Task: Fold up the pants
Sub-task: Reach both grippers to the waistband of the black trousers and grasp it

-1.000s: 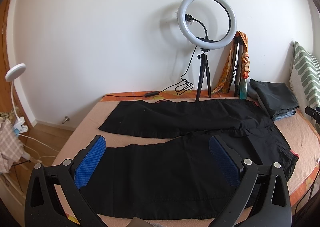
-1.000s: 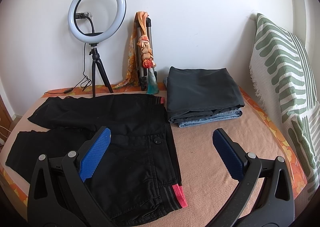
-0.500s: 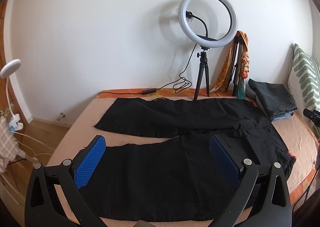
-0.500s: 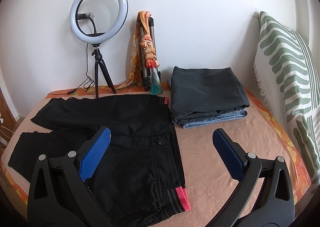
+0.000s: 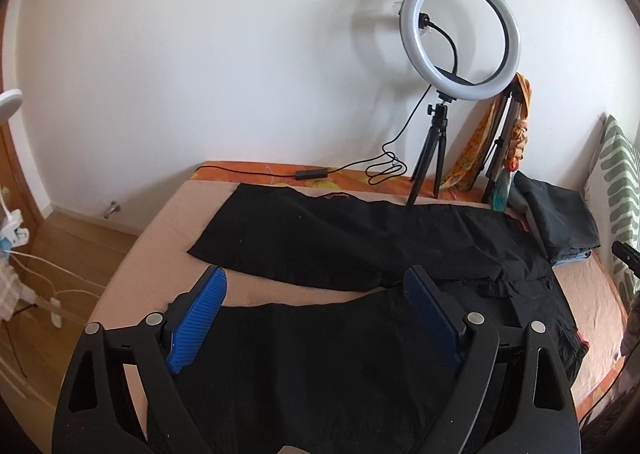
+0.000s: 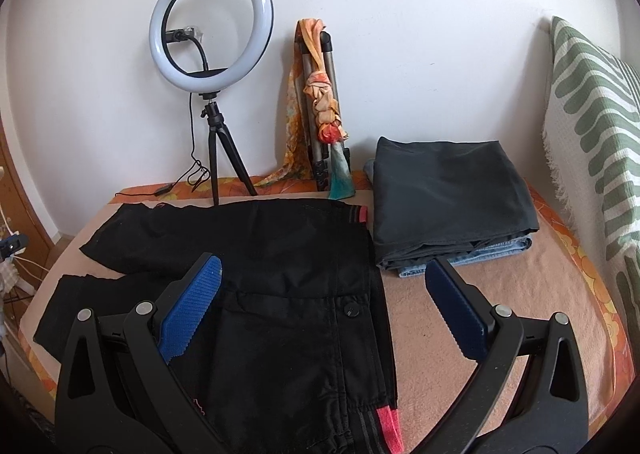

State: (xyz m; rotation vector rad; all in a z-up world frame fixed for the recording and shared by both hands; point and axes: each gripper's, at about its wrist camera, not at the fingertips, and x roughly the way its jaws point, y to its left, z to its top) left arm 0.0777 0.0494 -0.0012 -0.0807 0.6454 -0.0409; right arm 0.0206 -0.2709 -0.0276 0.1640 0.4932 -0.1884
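White wall backs a bed (image 5: 168,222) with a peach cover and an orange floral edge. At its left edge, wood floor and white cables show in the left wrist view. The black pants (image 5: 360,254) lie flat and unfolded on the cover, legs splayed toward the left edge, waistband with its red trim toward the right.

The left gripper (image 5: 316,318) hovers over the near leg; its jaws have just been closing a little yet stand wide, nothing between the pads. The right gripper (image 6: 320,306) hangs above the waistband by the button, jaws wide apart and empty.

Along the wall edge stand a ring light (image 6: 212,26) on a small tripod, its cable looping onto the bed, then a folded tripod with an orange scarf (image 6: 320,94). Right of the pants sits a stack of folded clothes (image 6: 452,198), just beside the waistband, then a green patterned cushion (image 6: 592,126).

Risks, as I judge them: a pinch may take only the top layer, so the leg drags askew; a wide swing could snag the cable or nudge the stack.
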